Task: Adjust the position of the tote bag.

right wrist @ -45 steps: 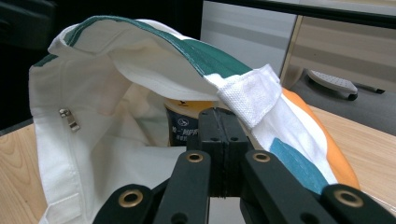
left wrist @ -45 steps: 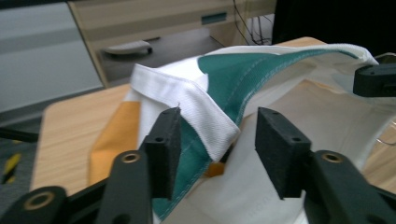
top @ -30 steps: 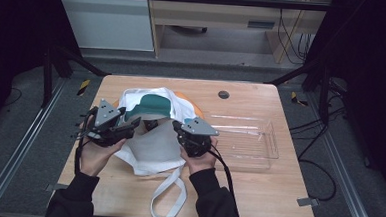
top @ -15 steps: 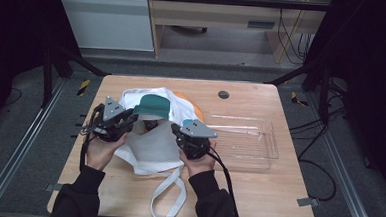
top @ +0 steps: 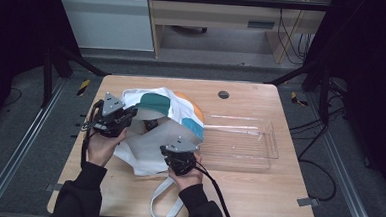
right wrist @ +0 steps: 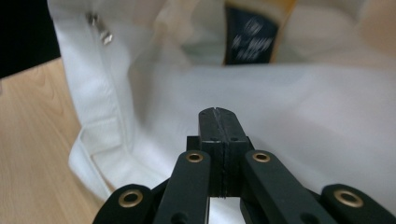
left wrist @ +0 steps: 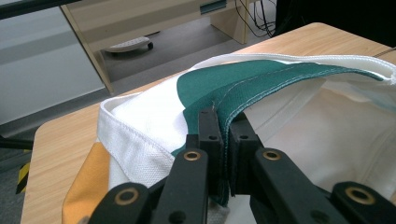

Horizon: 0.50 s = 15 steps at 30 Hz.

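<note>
High view: I've got the tote bag (top: 155,129) lying on the table (top: 256,192), left of centre, white w/ green and orange patches, mouth pulled open. Clear plastic tray (top: 244,141) sits just beside it to the right, touching or nearly so; can't tell which. One white strap loops off toward the near table edge, btw my forearms.

Left tongs (top: 130,116) are at the bag's left rim. Left gripper view confirms: left tongs (left wrist: 227,140) pinch the green hem of the rim, fabric sandwiched btw the two black jaws, rim lifted off the table.

Right tongs (top: 175,148) are at the bag's near side. Right gripper view: right tongs (right wrist: 218,135) pressed together, white cloth right around and behind them, but I can't tell if any is caught in the seam. Dark label (right wrist: 250,35) and a small metal zip pull (right wrist: 100,28) show inside the bag, blurred.
</note>
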Motion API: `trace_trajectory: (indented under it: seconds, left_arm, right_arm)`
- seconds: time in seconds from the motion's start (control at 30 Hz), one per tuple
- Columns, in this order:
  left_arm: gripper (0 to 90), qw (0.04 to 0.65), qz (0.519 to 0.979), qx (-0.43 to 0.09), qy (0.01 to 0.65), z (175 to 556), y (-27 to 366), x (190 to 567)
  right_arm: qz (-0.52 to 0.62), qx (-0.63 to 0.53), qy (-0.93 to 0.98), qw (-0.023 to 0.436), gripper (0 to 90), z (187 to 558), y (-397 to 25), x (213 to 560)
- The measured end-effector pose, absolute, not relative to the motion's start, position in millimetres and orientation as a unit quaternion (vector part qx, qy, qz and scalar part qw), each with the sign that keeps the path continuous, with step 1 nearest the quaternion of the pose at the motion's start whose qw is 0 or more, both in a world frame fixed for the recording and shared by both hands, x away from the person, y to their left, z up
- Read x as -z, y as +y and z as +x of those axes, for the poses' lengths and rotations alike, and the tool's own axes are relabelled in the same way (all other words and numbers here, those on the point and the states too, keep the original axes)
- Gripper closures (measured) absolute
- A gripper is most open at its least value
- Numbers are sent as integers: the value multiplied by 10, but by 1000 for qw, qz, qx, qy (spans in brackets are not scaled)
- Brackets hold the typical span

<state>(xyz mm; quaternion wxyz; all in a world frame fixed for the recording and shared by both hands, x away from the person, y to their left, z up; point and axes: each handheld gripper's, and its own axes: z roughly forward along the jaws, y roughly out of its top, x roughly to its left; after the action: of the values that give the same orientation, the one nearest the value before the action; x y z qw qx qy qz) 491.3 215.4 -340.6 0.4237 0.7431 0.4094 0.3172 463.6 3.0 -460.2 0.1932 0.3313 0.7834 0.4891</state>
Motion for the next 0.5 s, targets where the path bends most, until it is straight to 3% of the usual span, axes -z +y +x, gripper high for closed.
trace_trajectory:
  seconds: [0.5]
  left_arm:
    - [868,432,738,-307,418,4989,2164,3341]
  right_arm:
    - [330,-433,824,153,900,4612,261,4954]
